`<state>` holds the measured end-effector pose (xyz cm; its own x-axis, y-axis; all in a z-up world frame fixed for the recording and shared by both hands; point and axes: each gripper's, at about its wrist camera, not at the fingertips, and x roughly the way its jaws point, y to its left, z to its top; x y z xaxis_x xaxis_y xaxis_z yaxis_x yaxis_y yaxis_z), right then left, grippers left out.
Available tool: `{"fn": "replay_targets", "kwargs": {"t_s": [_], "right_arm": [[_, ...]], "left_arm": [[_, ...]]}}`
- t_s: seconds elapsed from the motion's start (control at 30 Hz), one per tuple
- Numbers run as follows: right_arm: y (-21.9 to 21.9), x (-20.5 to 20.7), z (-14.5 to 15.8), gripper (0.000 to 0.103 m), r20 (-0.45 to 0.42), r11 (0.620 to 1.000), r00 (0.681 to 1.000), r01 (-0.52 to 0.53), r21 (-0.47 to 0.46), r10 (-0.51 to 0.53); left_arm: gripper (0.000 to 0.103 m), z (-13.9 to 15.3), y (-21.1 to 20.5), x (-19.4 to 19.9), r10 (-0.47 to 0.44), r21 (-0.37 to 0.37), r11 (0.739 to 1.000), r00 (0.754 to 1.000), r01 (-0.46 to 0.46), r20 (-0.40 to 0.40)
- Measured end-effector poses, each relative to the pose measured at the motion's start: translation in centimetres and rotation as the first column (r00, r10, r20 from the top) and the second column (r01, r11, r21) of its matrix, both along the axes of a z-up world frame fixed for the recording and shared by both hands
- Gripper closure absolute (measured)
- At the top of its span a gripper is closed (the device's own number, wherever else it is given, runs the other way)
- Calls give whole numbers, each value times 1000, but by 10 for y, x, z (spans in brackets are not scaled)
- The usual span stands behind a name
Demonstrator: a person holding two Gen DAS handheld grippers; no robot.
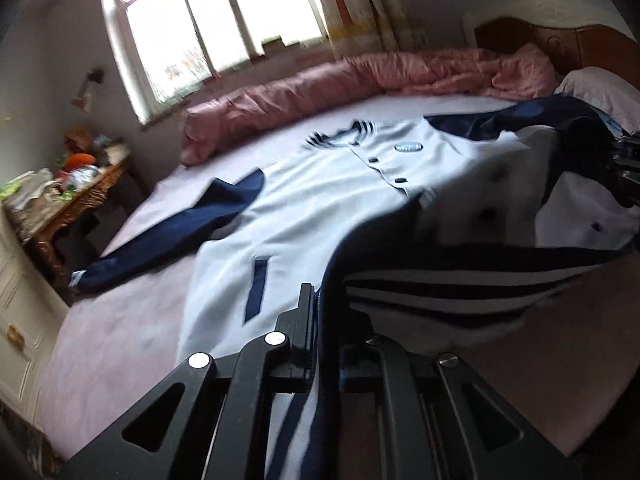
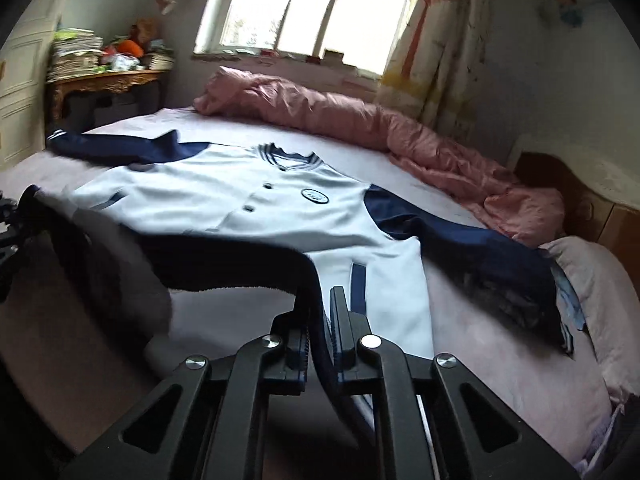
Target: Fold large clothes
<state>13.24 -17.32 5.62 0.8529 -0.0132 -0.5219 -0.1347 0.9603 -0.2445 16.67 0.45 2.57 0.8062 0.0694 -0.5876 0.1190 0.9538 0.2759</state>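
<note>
While both tongs pinch its striped hem, we lift the white-and-navy button-front jacket [image 1: 320, 184] off the pink-sheeted bed [image 1: 120, 344].
Left gripper [image 1: 320, 320] and right gripper [image 2: 322, 312] are clamped on fabric; collar and sleeves lie flat.

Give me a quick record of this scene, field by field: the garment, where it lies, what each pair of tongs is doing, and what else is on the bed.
garment: white baseball jacket with navy sleeves, buttoned, front up
surface: bed with pale pink sheet
left tongs: shut on the striped hem, lifted off the sheet
right tongs: shut on the hem, lifted
hem: raised and stretched between the two tongs
collar end: flat on the bed
also on bed: pink duvet bunched along the window side, pillow
</note>
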Motion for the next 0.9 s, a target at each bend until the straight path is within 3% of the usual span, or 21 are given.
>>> {"fn": "replay_targets", "kwargs": {"t_s": [0.17, 0.23, 0.3, 0.37, 0.4, 0.47, 0.5, 0.53, 0.57, 0.67, 0.73, 0.77, 0.9], "right_arm": [[-7, 66, -19, 94, -104, 997, 995, 8, 80, 0], [-9, 71, -28, 94, -133, 992, 991, -1, 123, 18], [-14, 68, -30, 93, -110, 988, 993, -14, 156, 32], [-18, 63, -24, 90, -78, 982, 995, -46, 181, 61], [-19, 59, -21, 84, -61, 980, 996, -58, 192, 72], [-23, 48, -13, 60, -2, 973, 996, -88, 214, 91], [-25, 40, -8, 39, 31, 970, 994, -105, 220, 101], [-27, 33, -3, 30, 68, 966, 992, -120, 227, 107], [-30, 23, 2, 30, 112, 964, 988, -131, 232, 107], [-34, 2, 11, 28, 147, 967, 982, -147, 209, 118], [-37, -9, 12, 16, 156, 975, 983, -126, 181, 98], [-40, -15, 9, 16, 167, 980, 983, -108, 166, 80], [-51, -22, -10, 16, 109, 988, 994, -15, 156, -2]], "left_arm": [[92, -25, 8, 66, -22, -50, 999, 987, 14, -157], [91, -37, 12, 76, -21, -81, 997, 984, 7, -176], [91, -43, 12, 82, -20, -96, 995, 983, 2, -183], [90, -41, 10, 79, -39, -82, 996, 989, 28, -142], [89, -39, 10, 74, -48, -89, 995, 991, 37, -124], [88, -33, 14, 66, -68, -110, 992, 994, 58, -85], [85, -30, 16, 60, -82, -117, 990, 994, 74, -67], [80, -26, 17, 53, -103, -126, 987, 993, 96, -53], [78, -23, 17, 47, -119, -134, 985, 992, 113, -41], [55, -15, 17, 26, -143, -153, 978, 990, 140, -4], [44, -12, 16, 13, -153, -157, 976, 988, 153, 10], [42, -11, 16, 7, -157, -157, 975, 987, 158, 15], [27, -12, 20, -19, -145, -136, 979, 988, 151, 54]]}}
